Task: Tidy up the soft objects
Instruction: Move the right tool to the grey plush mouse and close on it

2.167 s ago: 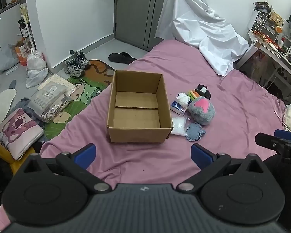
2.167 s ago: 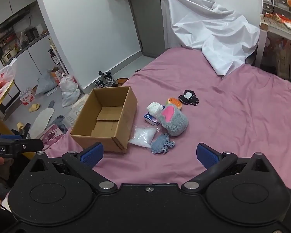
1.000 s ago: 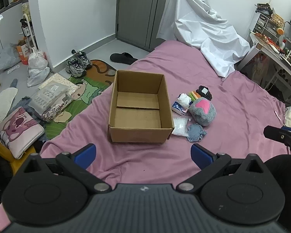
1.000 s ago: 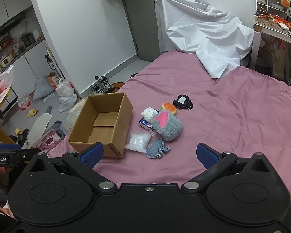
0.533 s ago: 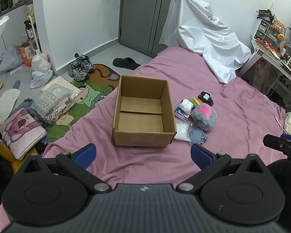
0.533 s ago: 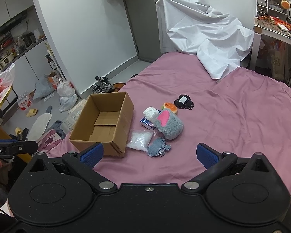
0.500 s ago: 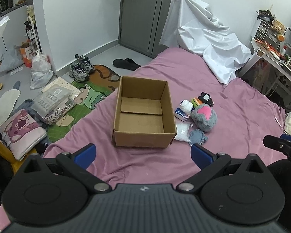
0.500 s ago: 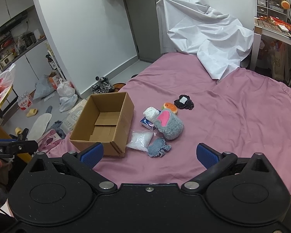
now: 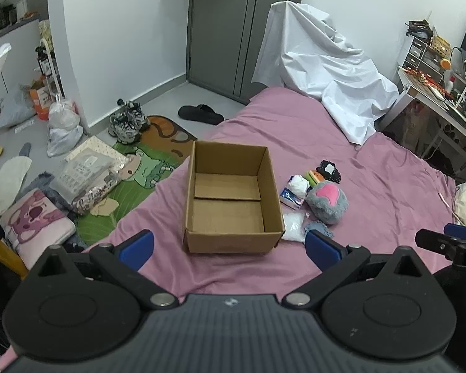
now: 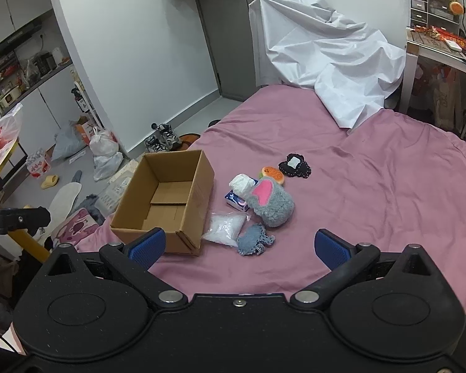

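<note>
An empty cardboard box (image 9: 230,199) sits open on the pink bed (image 9: 372,180); it also shows in the right wrist view (image 10: 164,199). Right of it lies a cluster of soft things: a grey plush with a pink patch (image 9: 326,202) (image 10: 271,200), a clear bag of white filling (image 10: 225,227), a blue knitted piece (image 10: 253,239), a white bundle (image 10: 241,182), a blue tissue pack (image 10: 234,200), an orange toy (image 10: 273,174) and a black patch (image 10: 295,164). My left gripper (image 9: 230,245) is open and empty, short of the box. My right gripper (image 10: 239,245) is open and empty, short of the cluster.
A white sheet (image 9: 323,74) drapes over the bed's far end. A desk with clutter (image 9: 441,93) stands at the right. The floor at the left holds shoes (image 9: 127,121), bags, a green mat (image 9: 133,174) and a pink cushion (image 9: 37,220).
Both grippers have drawn back and risen a little, so the box and the soft things look smaller and farther. Nothing on the bed has moved. Both grippers stay open.
</note>
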A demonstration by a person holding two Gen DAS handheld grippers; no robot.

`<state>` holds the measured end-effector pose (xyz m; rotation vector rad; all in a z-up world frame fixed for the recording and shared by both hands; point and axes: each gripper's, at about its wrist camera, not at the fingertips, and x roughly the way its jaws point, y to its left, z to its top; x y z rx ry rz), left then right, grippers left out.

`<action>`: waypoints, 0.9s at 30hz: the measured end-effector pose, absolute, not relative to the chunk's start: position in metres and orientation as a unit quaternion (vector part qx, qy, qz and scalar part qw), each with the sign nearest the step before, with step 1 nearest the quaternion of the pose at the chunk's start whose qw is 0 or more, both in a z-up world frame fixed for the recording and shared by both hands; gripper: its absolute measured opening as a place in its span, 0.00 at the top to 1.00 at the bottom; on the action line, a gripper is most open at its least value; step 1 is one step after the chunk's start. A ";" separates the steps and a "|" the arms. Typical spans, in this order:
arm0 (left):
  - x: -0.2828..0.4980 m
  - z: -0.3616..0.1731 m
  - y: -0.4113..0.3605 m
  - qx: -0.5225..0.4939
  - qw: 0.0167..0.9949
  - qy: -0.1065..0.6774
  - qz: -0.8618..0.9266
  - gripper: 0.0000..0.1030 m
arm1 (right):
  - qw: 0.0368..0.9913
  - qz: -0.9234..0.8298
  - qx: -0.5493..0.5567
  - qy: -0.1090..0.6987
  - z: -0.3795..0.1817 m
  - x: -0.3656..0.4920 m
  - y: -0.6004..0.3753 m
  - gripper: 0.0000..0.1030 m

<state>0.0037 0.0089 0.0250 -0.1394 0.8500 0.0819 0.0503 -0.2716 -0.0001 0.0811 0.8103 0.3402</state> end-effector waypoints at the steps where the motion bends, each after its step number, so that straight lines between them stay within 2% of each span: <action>1: 0.006 0.025 0.009 -0.066 0.908 0.411 0.042 0.00 | 0.905 0.165 0.040 0.390 -0.001 0.052 -0.272 0.00; 19: 0.051 0.009 -0.007 -0.074 0.914 0.396 0.039 0.01 | 0.896 0.170 0.085 0.401 -0.023 0.094 -0.293 0.00; 22: 0.059 0.007 -0.013 -0.080 0.917 0.390 0.032 0.01 | 0.895 0.173 0.088 0.401 -0.027 0.103 -0.294 0.02; 27: 0.074 -0.004 -0.015 -0.112 0.916 0.385 0.026 0.03 | 0.893 0.179 0.094 0.402 -0.041 0.120 -0.294 0.13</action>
